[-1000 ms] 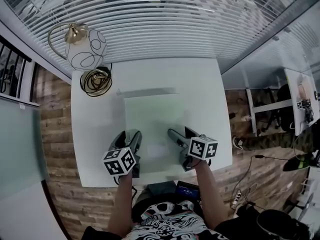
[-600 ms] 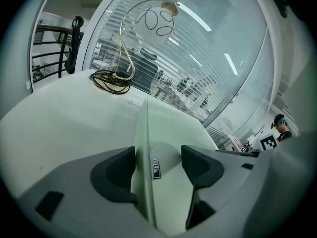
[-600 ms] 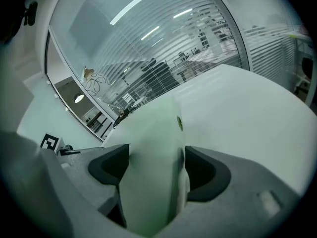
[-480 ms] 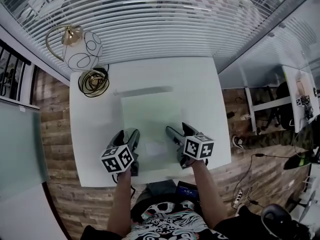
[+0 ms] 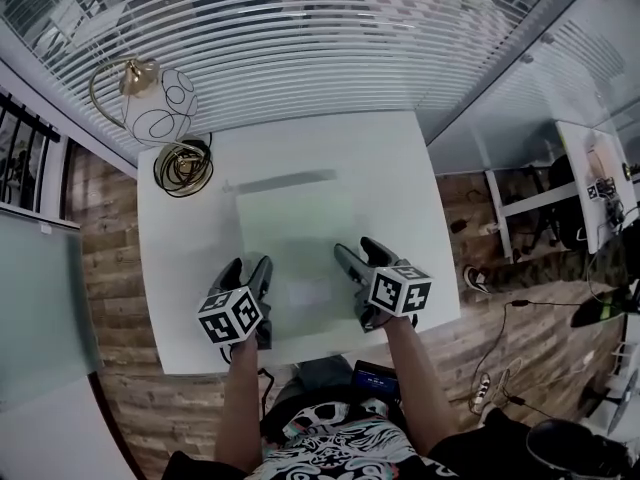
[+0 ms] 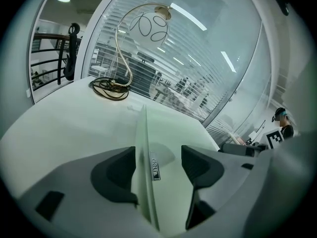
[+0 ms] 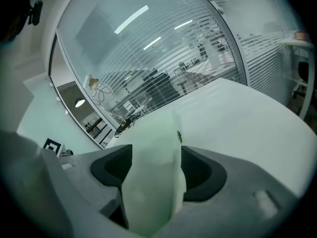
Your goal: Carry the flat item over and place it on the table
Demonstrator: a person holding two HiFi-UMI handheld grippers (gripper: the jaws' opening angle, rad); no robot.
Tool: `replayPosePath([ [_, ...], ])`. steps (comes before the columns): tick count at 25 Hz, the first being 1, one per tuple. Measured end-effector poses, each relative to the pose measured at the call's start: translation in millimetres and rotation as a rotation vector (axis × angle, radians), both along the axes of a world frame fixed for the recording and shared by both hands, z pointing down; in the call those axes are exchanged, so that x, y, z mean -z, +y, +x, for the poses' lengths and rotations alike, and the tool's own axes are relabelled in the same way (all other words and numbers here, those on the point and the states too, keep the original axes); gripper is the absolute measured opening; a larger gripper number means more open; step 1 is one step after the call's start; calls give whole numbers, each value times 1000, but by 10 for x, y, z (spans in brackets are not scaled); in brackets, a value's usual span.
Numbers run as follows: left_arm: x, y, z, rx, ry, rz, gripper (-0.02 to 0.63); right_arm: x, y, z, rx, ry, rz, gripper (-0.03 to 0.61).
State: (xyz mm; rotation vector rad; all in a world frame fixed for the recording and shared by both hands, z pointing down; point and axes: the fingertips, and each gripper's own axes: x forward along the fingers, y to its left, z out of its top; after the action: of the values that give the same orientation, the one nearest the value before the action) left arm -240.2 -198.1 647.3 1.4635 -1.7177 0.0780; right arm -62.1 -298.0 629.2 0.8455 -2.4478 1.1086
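A white square desk (image 5: pixel 170 268) stood against a curved glass wall hung with slatted blinds (image 5: pixel 300 38), with wood-plank floor (image 5: pixel 105 258) on either side. At its far left corner a lamp (image 5: pixel 158 108) with a round, line-patterned shade rose on a gold stem above a coil of dark cable (image 5: pixel 182 168).

The flat item (image 5: pixel 295 228) lay near the middle of the desk. It was a thin, pale greenish-white rectangular panel, smooth and plain. A small metallic label (image 6: pixel 154 168) sat on its near edge, and a tiny green dot (image 7: pixel 179 136) marked the edge at the other side.

Both grippers were at its near edge. The left gripper (image 5: pixel 250 263) had its jaws spread with the panel between them: the edge ran just beside one pad, and the other pad stood off over the face. The right gripper (image 5: pixel 355 250) also stood wide around the panel. Its jaws had just been closing a little, with the panel lying aslant between them and no firm pinch to be seen.
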Motion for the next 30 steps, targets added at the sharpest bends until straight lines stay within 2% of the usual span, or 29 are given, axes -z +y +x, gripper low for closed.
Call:
replayPosePath([
  [2, 45, 3, -12, -1, -7, 12, 285, 24, 10, -3, 7, 20, 28, 308],
  [6, 173, -4, 5, -19, -2, 52, 282, 71, 21, 39, 48, 134, 156, 290],
  [9, 271, -10, 11, -33, -2, 80, 255, 201, 26, 27, 53, 121, 209, 264],
  [10, 308, -13, 2, -36, -10, 88, 246, 247, 36, 13, 52, 105, 211, 244],
  [12, 409, -24, -4, -49, -26, 117, 216, 315, 69, -9, 55, 88, 207, 138],
  [16, 672, -30, 19, -86, -90, 183, 59, 411, 118, 11, 40, 104, 248, 15],
  [17, 722, -21, 12, -85, -104, 191, 34, 436, 137, 12, 38, 102, 252, 6],
  [20, 833, 31, -13, -67, -111, 214, 21, 513, 229, 1, 51, 90, 257, 6],
  [24, 939, 124, 2, -61, -134, 238, 20, 584, 339, 52, 80, 158, 334, 6],
  [30, 1153, 246, 155, -89, -185, 290, 11, 769, 458, 201, 18, 212, 394, 6],
])
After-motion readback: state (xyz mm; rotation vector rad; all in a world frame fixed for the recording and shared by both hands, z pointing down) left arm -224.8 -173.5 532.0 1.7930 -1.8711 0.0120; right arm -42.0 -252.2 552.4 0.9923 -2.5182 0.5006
